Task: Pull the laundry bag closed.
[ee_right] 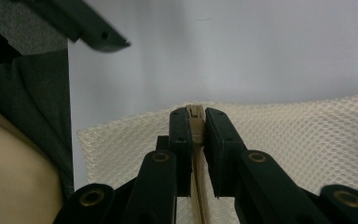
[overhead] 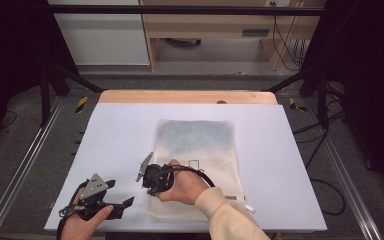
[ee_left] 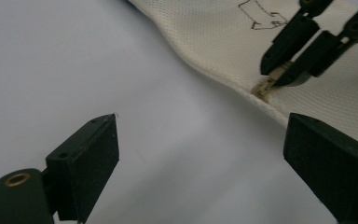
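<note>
While we look down from the high view, we see the cream mesh bag (overhead: 196,165) lying flat on the white table (overhead: 120,135), toward its right near part. The right gripper (overhead: 152,181) sits over the bag's near left edge, and the left gripper (overhead: 122,206) rests on bare table just beside the bag's near left corner. What the right one has hold of cannot be made out from up here.

Looking along the left gripper view, we find its own jaws standing wide apart with nothing between them, only table. Farther off, the right gripper (ee_left: 284,77) pinches the tan zipper pull (ee_left: 266,85) at the bag's edge, a side angle the other views lack.

Turning to the right gripper view, we see the jaws clamped tight on the zipper pull (ee_right: 196,122), with the zipper tape running down between them and the mesh (ee_right: 307,135) spreading beyond.

To slide the zipper well, we judge the left gripper should pin the bag's edge close to the pull first, so the fabric stays taut. The pull should then travel straight along the tape, low and level.
</note>
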Demonstrator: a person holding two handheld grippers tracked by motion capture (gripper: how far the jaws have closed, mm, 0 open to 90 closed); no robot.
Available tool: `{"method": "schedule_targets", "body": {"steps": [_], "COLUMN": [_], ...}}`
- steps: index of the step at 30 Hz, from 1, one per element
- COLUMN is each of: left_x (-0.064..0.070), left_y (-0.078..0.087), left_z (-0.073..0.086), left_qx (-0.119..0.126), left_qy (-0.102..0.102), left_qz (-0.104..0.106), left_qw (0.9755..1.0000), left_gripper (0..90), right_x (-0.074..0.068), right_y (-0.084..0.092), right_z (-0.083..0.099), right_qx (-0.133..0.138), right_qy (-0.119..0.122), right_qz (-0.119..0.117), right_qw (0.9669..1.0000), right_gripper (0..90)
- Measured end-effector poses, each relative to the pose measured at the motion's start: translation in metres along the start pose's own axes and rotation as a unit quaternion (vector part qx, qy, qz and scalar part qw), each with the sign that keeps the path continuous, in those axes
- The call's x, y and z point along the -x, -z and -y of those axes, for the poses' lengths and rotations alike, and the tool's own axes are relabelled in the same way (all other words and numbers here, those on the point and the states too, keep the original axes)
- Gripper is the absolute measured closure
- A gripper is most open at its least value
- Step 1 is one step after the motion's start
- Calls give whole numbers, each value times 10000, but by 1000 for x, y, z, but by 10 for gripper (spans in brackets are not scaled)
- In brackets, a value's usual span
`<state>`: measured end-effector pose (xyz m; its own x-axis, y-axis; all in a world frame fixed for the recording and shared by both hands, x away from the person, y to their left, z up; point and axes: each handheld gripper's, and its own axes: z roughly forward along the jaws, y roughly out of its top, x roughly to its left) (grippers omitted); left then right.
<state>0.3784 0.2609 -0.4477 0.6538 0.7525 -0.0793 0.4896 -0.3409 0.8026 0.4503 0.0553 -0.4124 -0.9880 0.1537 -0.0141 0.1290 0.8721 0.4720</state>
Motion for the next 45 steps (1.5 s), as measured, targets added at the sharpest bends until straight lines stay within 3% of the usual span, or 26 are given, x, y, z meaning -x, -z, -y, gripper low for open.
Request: {"method": "schedule_targets", "body": {"steps": [5, 9, 12, 18, 27, 31, 38, 41, 42, 45], "left_x": [8, 12, 13, 15, 22, 22, 19, 18, 17, 15], "left_y": [-10, -18, -22, -35, -49, -55, -62, -64, -68, -69], "left_z": [-1, -1, -2, -3, -4, -4, -6, -6, -6, -7], "left_qx": [-48, -26, 42, 27, -176, -224, -151, -162, -195, -211], "left_qy": [19, 183, 419, 689, 612, 723, 779, 786, 825, 807], "left_qz": [264, 518, 808, 1092, 1227, 1395, 1608, 1623, 1708, 1765], "left_qw": [9996, 9985, 9958, 9916, 9904, 9873, 9838, 9835, 9816, 9808], "left_gripper": [102, 102, 109, 186, 290, 319, 420, 460, 472, 506], "right_x": [0, 0, 0, 0, 0, 0, 0, 0, 0, -1], "right_y": [3, 4, 5, 5, 8, 9, 11, 12, 12, 12], "right_z": [-2, -3, -2, -2, -2, -3, -4, -4, -4, -4], "right_qx": [-50, -40, -47, -40, -2, 11, 34, 34, 41, 27], "right_qy": [78, 117, 141, 141, 194, 189, 223, 150, 159, 159], "right_qz": [37, 35, 25, 25, 34, 44, 60, 51, 52, 65], "right_qw": [10000, 9999, 9999, 9999, 9998, 9998, 9997, 9999, 9999, 9998], "right_gripper": [817, 817, 818, 818, 818, 818, 818, 818, 818, 818]}}
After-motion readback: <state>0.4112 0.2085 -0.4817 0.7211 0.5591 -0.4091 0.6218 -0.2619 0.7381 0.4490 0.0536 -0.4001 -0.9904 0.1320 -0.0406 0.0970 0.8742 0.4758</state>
